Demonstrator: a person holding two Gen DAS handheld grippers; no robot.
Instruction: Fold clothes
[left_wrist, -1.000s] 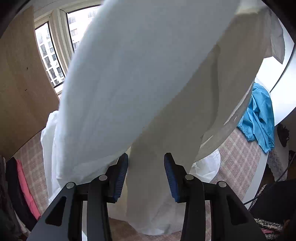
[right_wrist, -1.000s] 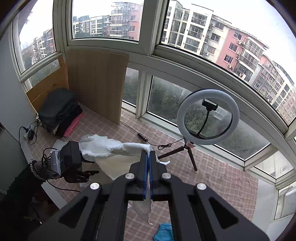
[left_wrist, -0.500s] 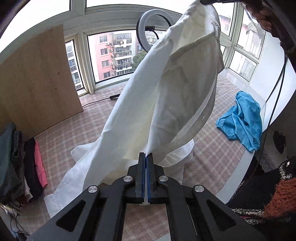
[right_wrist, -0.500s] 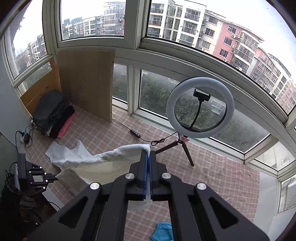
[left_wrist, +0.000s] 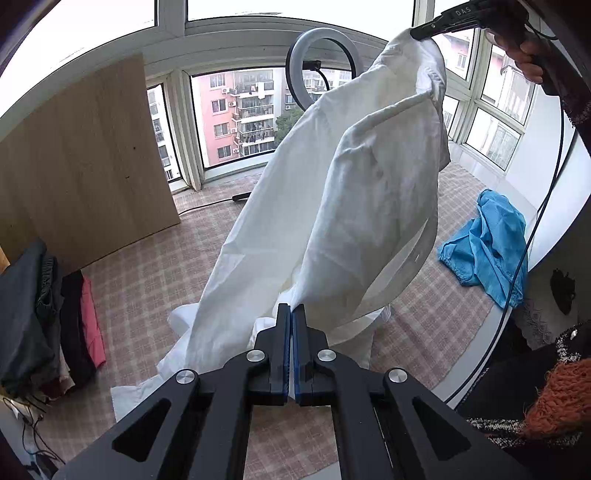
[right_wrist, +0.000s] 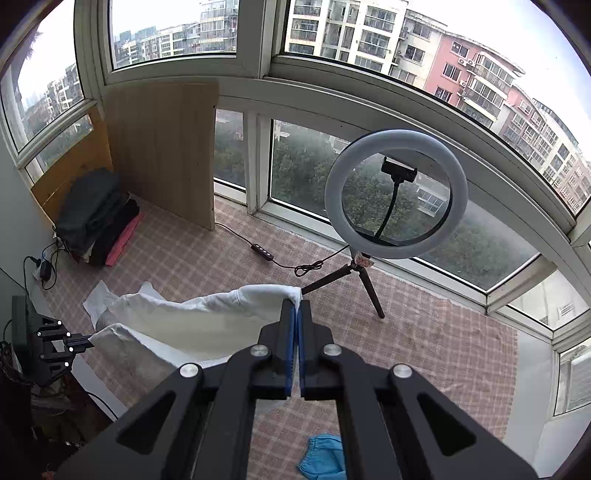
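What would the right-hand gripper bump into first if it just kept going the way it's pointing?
Apart from the white garment it is shut on, the right gripper points toward the ring light and its tripod. Those look like the first obstacle, with the window behind, though depth is hard to judge.

shirt (left_wrist: 354, 206): white | cloth (left_wrist: 487, 243) at the right: bright blue | floor mat (left_wrist: 147, 280): pink and beige checks | left gripper (left_wrist: 291, 347): black, blue pads | right gripper (right_wrist: 296, 347): black, blue pads | board (left_wrist: 85, 162): light wood | ring light (right_wrist: 396, 194): white, black stand
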